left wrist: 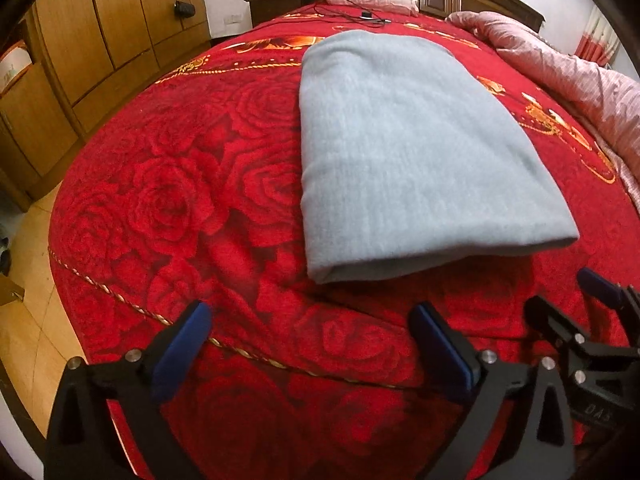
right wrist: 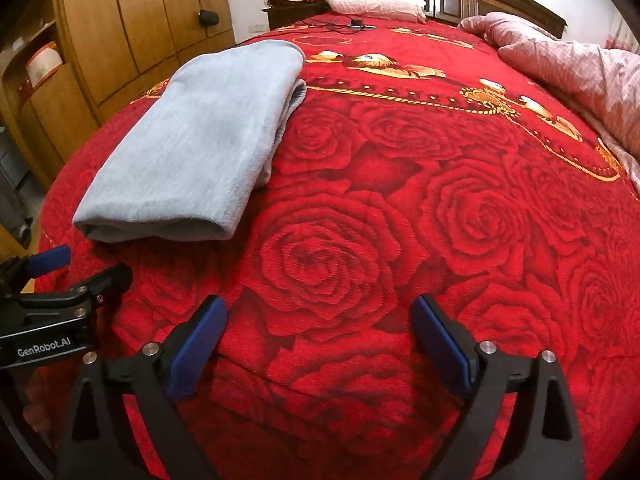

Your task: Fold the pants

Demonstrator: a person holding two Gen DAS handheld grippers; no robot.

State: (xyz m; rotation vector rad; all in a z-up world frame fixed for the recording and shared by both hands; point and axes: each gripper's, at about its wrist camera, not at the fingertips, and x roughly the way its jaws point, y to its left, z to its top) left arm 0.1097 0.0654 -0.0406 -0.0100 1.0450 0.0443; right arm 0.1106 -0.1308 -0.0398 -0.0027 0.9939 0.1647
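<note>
1. Left tongs (left wrist: 310, 338) gape wide, empty, hovering low over the bed (left wrist: 180, 200) near its foot.
2. Right tongs (right wrist: 320, 332) likewise spread, empty, level just beside them.
3. Folded grey pants (left wrist: 400, 152) lie flat ahead of the left tongs, untouched.

Ahead of my right tool (right wrist: 320, 340) the red bedspread (right wrist: 400, 220) lies bare and open. The folded pants (left wrist: 400, 152) sit ahead of my left tool (left wrist: 312, 344), the bedspread to their left is free, and a pink quilt (right wrist: 568, 68) crowds the far right edge.
</note>
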